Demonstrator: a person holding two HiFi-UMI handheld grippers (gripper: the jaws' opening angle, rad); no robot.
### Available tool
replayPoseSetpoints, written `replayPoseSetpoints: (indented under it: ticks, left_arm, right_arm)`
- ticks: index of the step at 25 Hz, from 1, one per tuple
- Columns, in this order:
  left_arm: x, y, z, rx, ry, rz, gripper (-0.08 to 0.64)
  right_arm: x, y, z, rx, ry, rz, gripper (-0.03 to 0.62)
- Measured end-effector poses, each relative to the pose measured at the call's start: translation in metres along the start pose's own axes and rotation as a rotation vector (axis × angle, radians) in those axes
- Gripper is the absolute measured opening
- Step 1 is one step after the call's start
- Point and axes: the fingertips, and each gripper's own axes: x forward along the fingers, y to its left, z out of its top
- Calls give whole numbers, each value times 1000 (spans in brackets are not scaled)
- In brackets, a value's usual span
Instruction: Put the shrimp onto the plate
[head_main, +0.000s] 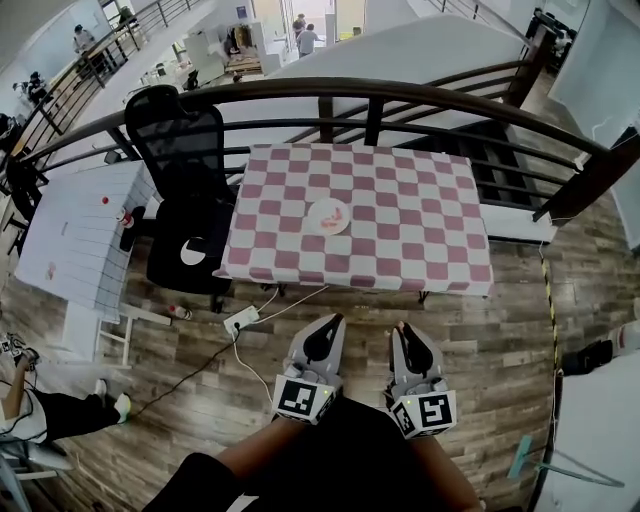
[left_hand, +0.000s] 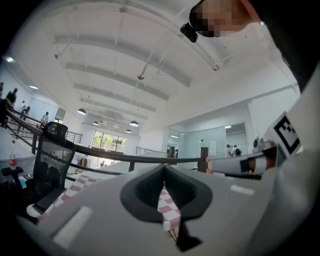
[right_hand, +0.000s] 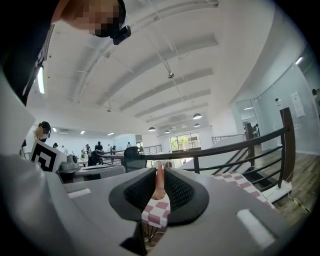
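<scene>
A round pale plate (head_main: 328, 216) lies near the middle of the pink-and-white checked table (head_main: 400, 200), far ahead of me; a faint pinkish mark on it is too small to make out. Both grippers hang close to my body, well short of the table. My left gripper (head_main: 335, 320) (left_hand: 164, 172) is shut with only checked cloth showing through its slit. My right gripper (head_main: 402, 328) (right_hand: 159, 172) is shut on a slim pink-orange piece, the shrimp (right_hand: 159, 182), which stands upright between the pads with its tip just above them.
A black office chair (head_main: 185, 190) stands at the table's left end beside a white desk (head_main: 80, 235). A curved dark railing (head_main: 400, 95) runs behind the table. A power strip (head_main: 241, 321) and cables lie on the wooden floor between me and the table.
</scene>
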Motion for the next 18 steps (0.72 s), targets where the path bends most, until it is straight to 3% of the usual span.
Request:
replayPoseSetpoints:
  ticks: [10, 18]
  left_arm:
    - [82, 83, 24, 2, 11, 18, 8]
    - [125, 148, 17, -36, 51, 39, 8]
  right_arm:
    - [123, -2, 21, -9, 49, 73, 49]
    - [205, -4, 18, -19, 108, 88, 49]
